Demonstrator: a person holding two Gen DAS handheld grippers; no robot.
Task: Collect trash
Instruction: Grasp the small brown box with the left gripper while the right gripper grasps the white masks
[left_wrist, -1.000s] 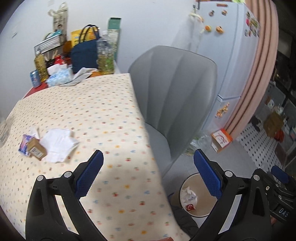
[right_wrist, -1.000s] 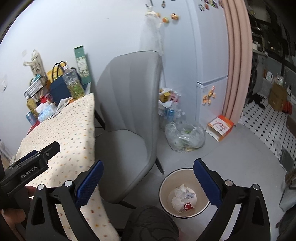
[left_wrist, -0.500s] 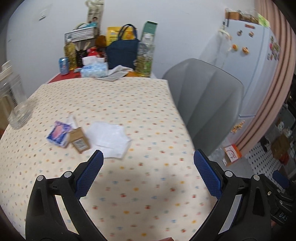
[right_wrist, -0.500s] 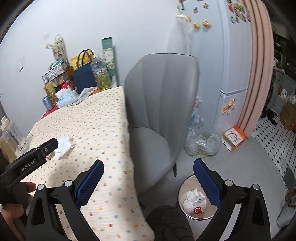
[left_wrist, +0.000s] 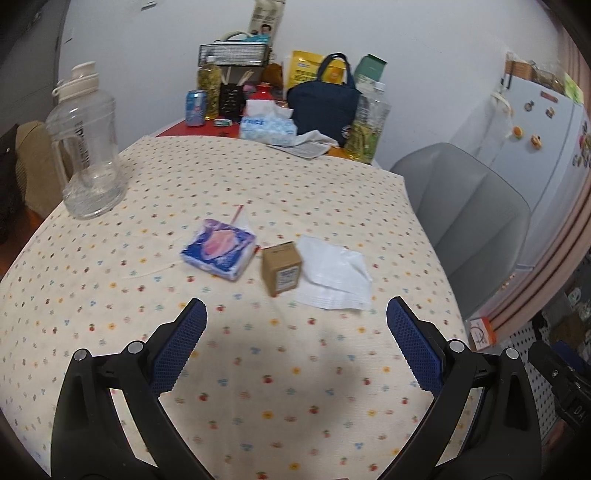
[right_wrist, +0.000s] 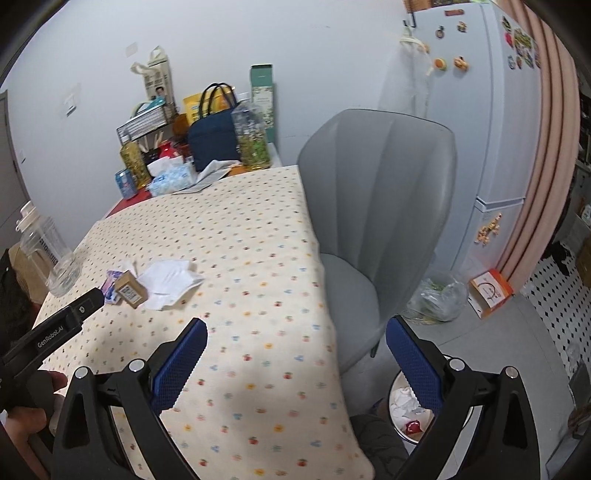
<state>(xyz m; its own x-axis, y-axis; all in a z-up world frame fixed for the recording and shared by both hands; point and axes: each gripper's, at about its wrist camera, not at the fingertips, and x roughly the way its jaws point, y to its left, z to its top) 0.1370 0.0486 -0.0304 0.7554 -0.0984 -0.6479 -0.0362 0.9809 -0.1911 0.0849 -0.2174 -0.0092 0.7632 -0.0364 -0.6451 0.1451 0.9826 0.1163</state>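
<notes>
On the dotted tablecloth (left_wrist: 258, 369) lie a small brown box (left_wrist: 280, 267), a white crumpled napkin (left_wrist: 334, 277) and a blue-pink tissue pack (left_wrist: 219, 253). My left gripper (left_wrist: 295, 347) is open and empty, just short of the box. The same items show in the right wrist view: box (right_wrist: 130, 290), napkin (right_wrist: 168, 278). My right gripper (right_wrist: 295, 362) is open and empty over the table's right edge. The white bin (right_wrist: 406, 410) with paper trash stands on the floor, partly hidden by my right finger.
A clear jug (left_wrist: 86, 147) stands at the table's left. Bottles, a can, a tissue box (left_wrist: 266, 125) and a navy bag (left_wrist: 323, 107) crowd the far end. A grey chair (right_wrist: 376, 221) stands right of the table, with a fridge (right_wrist: 480, 110) behind it.
Both grippers swung left, from the floor bin toward the table. The left gripper now faces the box, napkin and tissue pack at closer range. Both stayed open.
</notes>
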